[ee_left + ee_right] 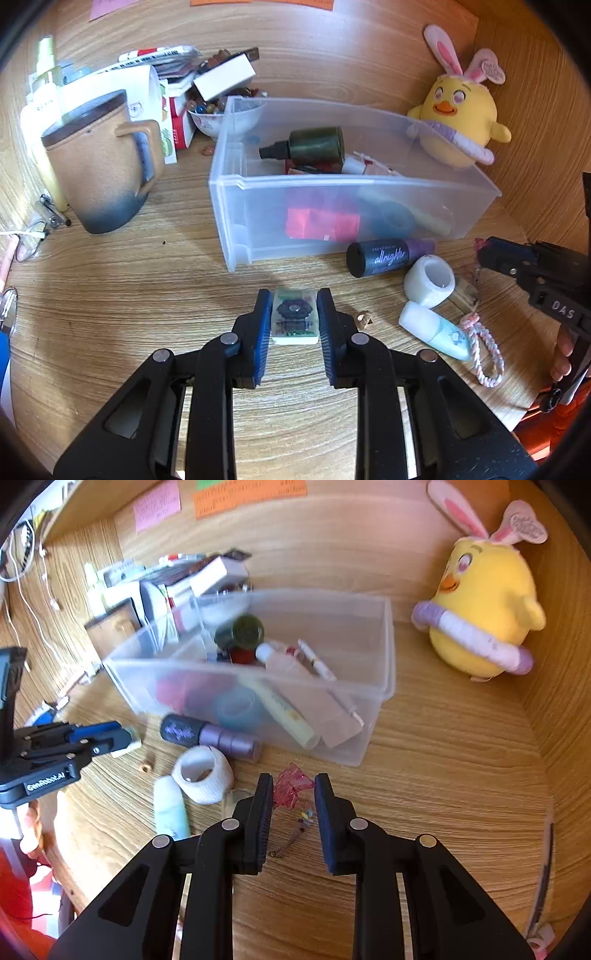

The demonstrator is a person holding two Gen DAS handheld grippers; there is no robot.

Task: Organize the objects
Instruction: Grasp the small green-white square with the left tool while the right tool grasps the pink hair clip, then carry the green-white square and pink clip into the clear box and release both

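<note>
Left gripper [294,314] clamping the small tile [294,318] on the tabletop [147,280]; right gripper [293,794] narrowing around the pink charm [291,784]; lifting both into the clear bin [332,192] probably coming next.

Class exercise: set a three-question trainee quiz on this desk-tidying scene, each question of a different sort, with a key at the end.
1. True or false: the left gripper has its fingers around the small printed block.
2. Which lies outside the clear bin? A) dark green bottle B) purple spray bottle C) red packet
3. Fill in: the pink trinket sits between the fingers of the ____ gripper.

Key: 1 true; 2 B; 3 right.
</note>
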